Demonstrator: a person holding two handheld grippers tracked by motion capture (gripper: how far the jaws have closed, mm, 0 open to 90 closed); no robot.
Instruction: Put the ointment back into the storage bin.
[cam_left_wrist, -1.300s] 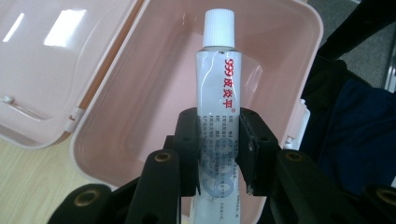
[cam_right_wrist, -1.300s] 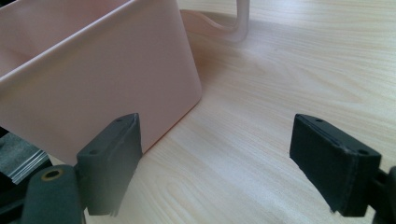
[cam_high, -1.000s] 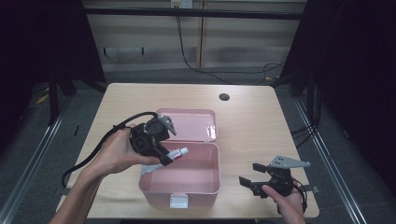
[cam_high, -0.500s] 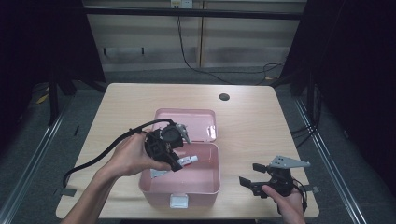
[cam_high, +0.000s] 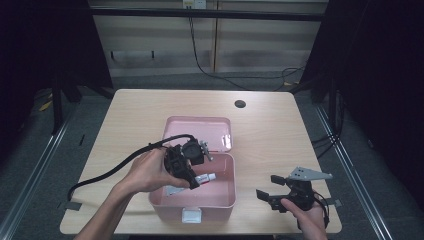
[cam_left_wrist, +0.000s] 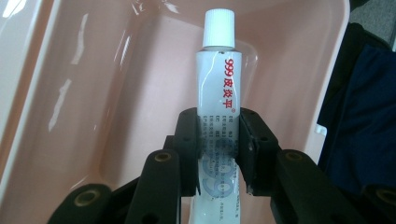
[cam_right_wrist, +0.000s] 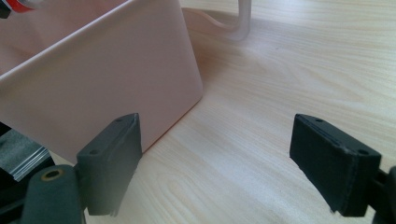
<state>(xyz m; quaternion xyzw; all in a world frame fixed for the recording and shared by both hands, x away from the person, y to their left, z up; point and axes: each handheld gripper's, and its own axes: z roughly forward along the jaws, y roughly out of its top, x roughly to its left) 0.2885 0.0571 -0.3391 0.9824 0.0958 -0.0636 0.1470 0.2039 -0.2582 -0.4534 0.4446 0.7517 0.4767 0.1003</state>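
Dark room, pale wooden table (cam_high: 130, 130) with a round cable hole (cam_high: 240, 104) near the far edge; pink box (cam_high: 200, 200) stands open at the near middle, its lid (cam_high: 197, 132) laid back flat behind it.

High view: left gripper (cam_high: 192, 176) held over the box's left side, jaws angled down into it, a white tube (cam_high: 205, 177) poking out rightward from them. Black cable (cam_high: 115, 167) trails off to the table's left edge. Right gripper (cam_high: 272, 192) sits low at the near right, just beside the box but apart from it, grey plate (cam_high: 310, 173) on top.

Left gripper view adds the detail: jaws clamped on the tube (cam_left_wrist: 218, 93) about midway, white cap (cam_left_wrist: 218, 28) pointing away, red print "999" and characters readable down the side, the pink box interior (cam_left_wrist: 116, 93) behind it.

Right gripper view: jaws wide apart, nothing between them but bare tabletop (cam_right_wrist: 280, 70); box's outer wall (cam_right_wrist: 102, 79) stands just past the left jaw.

Against half a second ago: left hand has come rightward and lower, tube now further inside the box. Right gripper unmoved, jaws as before
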